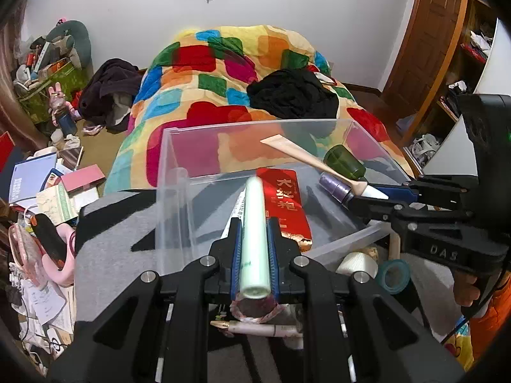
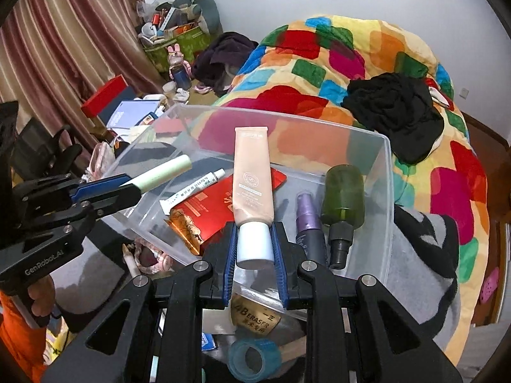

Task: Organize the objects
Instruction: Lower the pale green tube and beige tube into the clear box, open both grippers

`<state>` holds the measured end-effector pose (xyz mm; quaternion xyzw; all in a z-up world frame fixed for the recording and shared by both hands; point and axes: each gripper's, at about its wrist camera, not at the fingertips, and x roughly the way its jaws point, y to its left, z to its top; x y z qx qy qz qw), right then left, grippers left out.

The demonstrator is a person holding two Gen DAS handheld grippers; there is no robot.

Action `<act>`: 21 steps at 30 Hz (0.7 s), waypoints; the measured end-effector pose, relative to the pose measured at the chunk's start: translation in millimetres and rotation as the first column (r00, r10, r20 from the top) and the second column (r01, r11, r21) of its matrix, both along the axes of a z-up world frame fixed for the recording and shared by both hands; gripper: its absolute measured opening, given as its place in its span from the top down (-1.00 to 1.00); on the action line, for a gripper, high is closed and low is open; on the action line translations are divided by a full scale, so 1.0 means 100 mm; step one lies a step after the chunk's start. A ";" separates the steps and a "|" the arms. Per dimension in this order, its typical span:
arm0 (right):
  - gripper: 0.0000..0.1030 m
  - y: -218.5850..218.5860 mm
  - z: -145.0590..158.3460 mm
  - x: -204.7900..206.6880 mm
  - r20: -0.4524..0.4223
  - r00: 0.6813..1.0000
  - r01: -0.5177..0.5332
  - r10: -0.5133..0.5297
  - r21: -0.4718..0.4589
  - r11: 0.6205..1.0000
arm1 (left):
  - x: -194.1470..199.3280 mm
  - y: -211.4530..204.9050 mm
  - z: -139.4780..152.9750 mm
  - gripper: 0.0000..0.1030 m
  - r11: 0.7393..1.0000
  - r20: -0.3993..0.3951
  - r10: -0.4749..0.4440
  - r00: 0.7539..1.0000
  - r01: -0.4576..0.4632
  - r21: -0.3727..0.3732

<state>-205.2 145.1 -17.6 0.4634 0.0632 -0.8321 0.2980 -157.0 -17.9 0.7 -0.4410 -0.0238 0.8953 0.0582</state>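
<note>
Clear plastic bin (image 2: 388,172) sits beneath both gripped tubes, green (image 1: 254,239) and beige (image 2: 252,185).

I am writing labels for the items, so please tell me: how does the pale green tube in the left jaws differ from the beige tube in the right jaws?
The pale green tube is a slim, even cylinder; the beige tube is wider and flattens to a sealed end. The beige tube is gripped by its white cap, the green one along its body. Both are held over the clear bin.

A lived-in home bedroom

A bed (image 1: 223,73) is lying under a bright patchwork blanket (image 2: 367,63), clothes (image 1: 293,95) are piling on it, curtains (image 2: 64,48) are hanging, and a wooden door (image 1: 431,32) is standing by.
</note>
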 end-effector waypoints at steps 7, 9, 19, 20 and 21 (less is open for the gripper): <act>0.52 0.07 0.03 0.00 0.001 1.000 0.030 -0.030 0.009 1.000 | 0.02 0.06 0.01 0.71 1.000 -0.006 -0.014 1.000 0.014 -0.005; 0.40 0.08 0.05 0.01 -0.008 0.999 0.036 -0.036 0.002 0.999 | 0.05 0.08 0.04 0.71 1.000 -0.016 -0.015 1.000 0.015 -0.012; 0.22 0.20 0.33 0.34 -0.113 0.992 0.051 -0.054 -0.028 0.998 | 0.31 0.10 0.25 0.28 0.999 -0.098 -0.014 0.995 0.010 -0.039; 0.13 0.21 0.35 0.38 -0.128 0.990 0.052 -0.056 -0.031 0.998 | 0.34 0.11 0.26 0.24 0.999 -0.107 -0.011 0.994 0.007 -0.043; 0.06 0.23 0.38 0.42 -0.141 0.988 0.055 -0.059 -0.032 0.998 | 0.39 0.11 0.27 0.20 0.999 -0.116 -0.008 0.993 0.003 -0.049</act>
